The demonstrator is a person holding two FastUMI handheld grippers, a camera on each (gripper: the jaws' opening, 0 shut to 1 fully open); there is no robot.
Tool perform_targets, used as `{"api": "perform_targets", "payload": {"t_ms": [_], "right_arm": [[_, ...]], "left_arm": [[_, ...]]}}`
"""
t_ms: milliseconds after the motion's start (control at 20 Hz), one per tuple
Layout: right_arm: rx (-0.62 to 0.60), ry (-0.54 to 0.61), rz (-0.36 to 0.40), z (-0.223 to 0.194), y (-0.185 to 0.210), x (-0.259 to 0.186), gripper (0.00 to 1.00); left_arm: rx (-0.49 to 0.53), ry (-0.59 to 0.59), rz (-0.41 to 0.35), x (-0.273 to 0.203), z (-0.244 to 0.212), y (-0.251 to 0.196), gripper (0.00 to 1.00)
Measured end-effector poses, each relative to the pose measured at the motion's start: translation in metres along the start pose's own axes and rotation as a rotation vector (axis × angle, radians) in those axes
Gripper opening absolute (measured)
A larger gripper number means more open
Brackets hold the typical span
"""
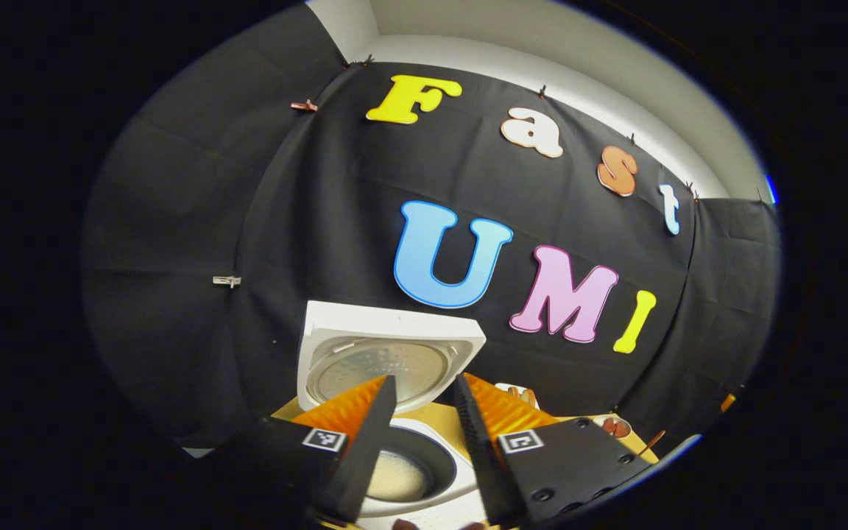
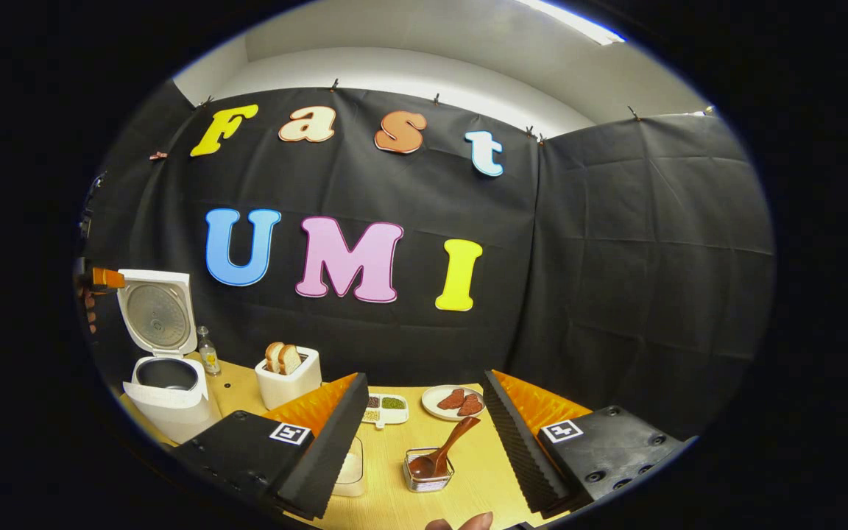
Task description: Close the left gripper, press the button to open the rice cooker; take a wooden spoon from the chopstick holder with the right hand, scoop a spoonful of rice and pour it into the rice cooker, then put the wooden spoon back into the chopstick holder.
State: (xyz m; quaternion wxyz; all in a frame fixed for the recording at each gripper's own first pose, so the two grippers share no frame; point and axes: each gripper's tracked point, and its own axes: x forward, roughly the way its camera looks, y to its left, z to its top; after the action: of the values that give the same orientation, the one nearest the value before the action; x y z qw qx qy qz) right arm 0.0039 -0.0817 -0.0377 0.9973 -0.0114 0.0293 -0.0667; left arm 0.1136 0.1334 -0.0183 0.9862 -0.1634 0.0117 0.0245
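Ridged, wedge-shaped fingers of the left gripper (image 1: 424,412) fill the 6 o'clock part of the left gripper view, parted with a clear gap and holding nothing. Between and below them sits the rice cooker (image 1: 424,471), a white rounded body whose dark inner pot has pale rice at its bottom. Its lid (image 1: 387,361) stands raised at 12 o'clock from the pot, showing a dull, round metal inner plate in a white frame. In the right gripper view, the right gripper (image 2: 424,427) is likewise spread wide and empty, its ribbed fingers at 7 and 5 o'clock. Between them on the pale wooden bench (image 2: 475,478) stands the chopstick holder (image 2: 428,471), a small clear square holder, with the wooden spoon (image 2: 444,449) leaning in it, handle tilted toward 1 o'clock. Beyond lie a plate (image 2: 453,402) with reddish slices and a white divided tray (image 2: 386,409) of grains. At 9 o'clock the rice cooker (image 2: 166,394) stands open near a white box holding bread (image 2: 288,375) and a small bottle (image 2: 208,353).
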Motion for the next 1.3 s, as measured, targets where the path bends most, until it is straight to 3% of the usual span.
{"api": "perform_targets", "payload": {"t_ms": [50, 150, 400, 900, 950, 1000, 1050, 1300], "right_arm": [[0.001, 0.004, 0.004, -0.003, -0.002, 0.001, 0.98], [0.003, 0.015, 0.017, -0.012, -0.006, 0.007, 0.97], [0.042, 0.126, 0.145, -0.063, -0.009, 0.028, 0.98], [0.277, 0.443, 0.194, -0.204, -0.059, 0.108, 0.97], [0.298, 0.471, 0.208, -0.216, -0.057, 0.116, 0.90], [0.316, 0.497, 0.224, -0.226, -0.055, 0.122, 0.91], [0.327, 0.513, 0.239, -0.234, -0.051, 0.130, 0.77], [0.351, 0.610, 0.290, -0.279, -0.034, 0.153, 0.77]], "left_arm": [[0.011, -0.020, 0.012, -0.004, 0.004, 0.001, 0.76], [0.042, -0.026, 0.015, -0.014, 0.002, -0.004, 0.88], [0.122, -0.007, -0.030, -0.040, -0.013, -0.051, 0.89], [0.137, 0.104, -0.069, -0.085, -0.063, -0.121, 0.90], [0.146, 0.117, -0.063, -0.087, -0.067, -0.124, 0.90], [0.150, 0.131, -0.061, -0.088, -0.071, -0.128, 0.90], [0.150, 0.142, -0.060, -0.090, -0.074, -0.132, 0.90], [0.136, 0.187, -0.057, -0.095, -0.091, -0.149, 0.91]]}}
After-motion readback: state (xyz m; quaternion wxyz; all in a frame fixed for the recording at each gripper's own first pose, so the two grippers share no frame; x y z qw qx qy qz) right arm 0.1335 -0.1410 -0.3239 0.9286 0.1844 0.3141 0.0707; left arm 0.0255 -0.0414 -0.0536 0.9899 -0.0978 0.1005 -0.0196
